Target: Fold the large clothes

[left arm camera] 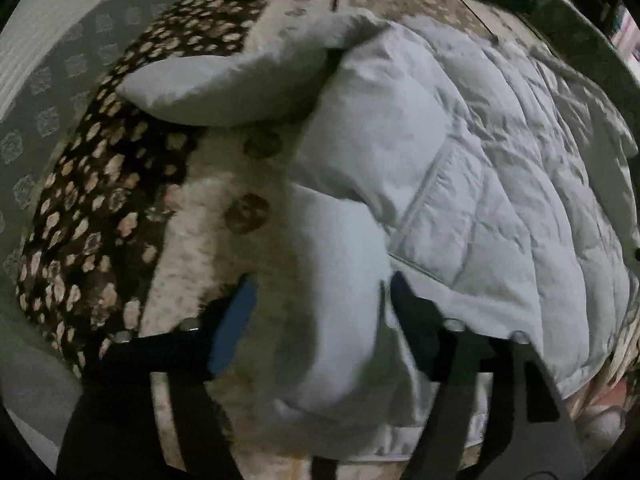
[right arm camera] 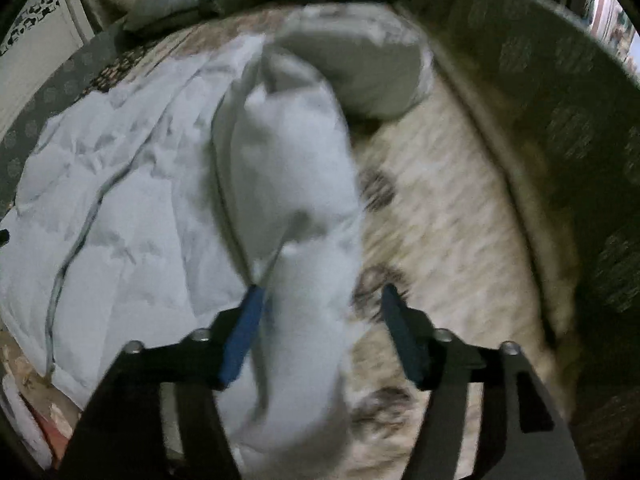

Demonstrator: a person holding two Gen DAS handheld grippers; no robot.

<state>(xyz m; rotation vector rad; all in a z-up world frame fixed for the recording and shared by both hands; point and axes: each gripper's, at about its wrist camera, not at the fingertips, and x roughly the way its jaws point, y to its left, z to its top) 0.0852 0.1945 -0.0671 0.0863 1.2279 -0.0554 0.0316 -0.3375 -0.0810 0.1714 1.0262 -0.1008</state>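
Observation:
A pale blue quilted puffer jacket [left arm camera: 480, 184] lies spread on a bed with a patterned blanket. In the left wrist view my left gripper [left arm camera: 320, 288] is open, its fingers on either side of a puffy sleeve [left arm camera: 340, 304] that runs between them. Another sleeve [left arm camera: 224, 88] sticks out to the left at the top. In the right wrist view the jacket body [right arm camera: 120, 216] lies to the left and my right gripper [right arm camera: 320, 296] is open around the other sleeve [right arm camera: 296, 208], which bulges upward between the fingers. That view is motion-blurred.
The bed cover is cream with brown spots [left arm camera: 248, 208] and a dark brown flowered band [left arm camera: 92, 216] at the left. A grey-green patterned sheet [right arm camera: 560, 120] edges the bed. Pillows or bedding [right arm camera: 180, 0] pile at the far end. A white cabinet [right arm camera: 36, 40] stands at the left.

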